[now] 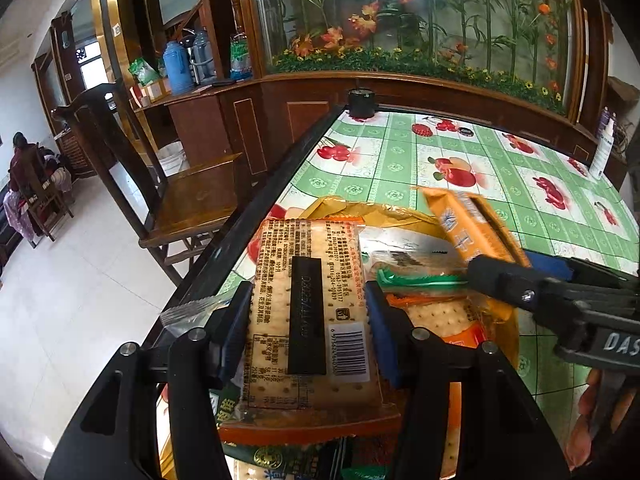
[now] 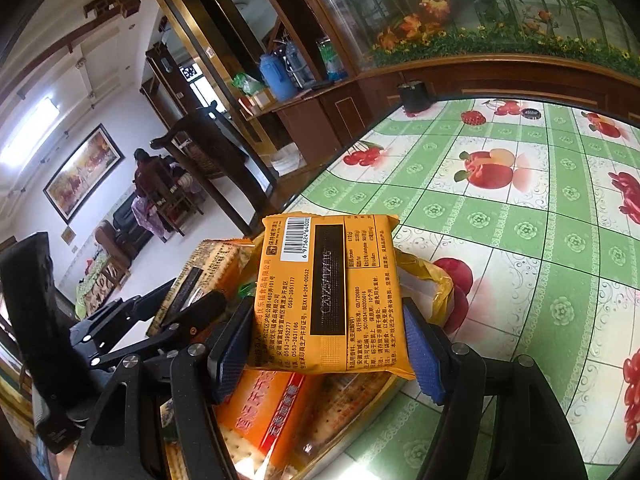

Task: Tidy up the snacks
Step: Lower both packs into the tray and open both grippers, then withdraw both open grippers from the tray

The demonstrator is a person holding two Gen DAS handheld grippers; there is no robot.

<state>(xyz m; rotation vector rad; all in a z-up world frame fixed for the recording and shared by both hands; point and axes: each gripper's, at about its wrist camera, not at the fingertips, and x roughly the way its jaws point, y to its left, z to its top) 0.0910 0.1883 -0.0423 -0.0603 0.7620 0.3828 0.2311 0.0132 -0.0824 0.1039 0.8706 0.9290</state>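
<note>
Above snack pile [image 2: 280, 420], right hand-held gripper [image 2: 326, 344] clamping orange packet [image 2: 326, 296]

Left gripper [image 1: 307, 322]: angled downward, blue pads [image 1: 236, 328] pressed against both long edges of a clear cracker packet [image 1: 308, 308]. Right gripper [image 2: 326, 342]: angled downward just beside the left, blue pads [image 2: 424, 354] clamped on an orange snack packet [image 2: 326, 296]. Fingers [image 1: 592, 420] of one hand visible at the right handle.
</note>
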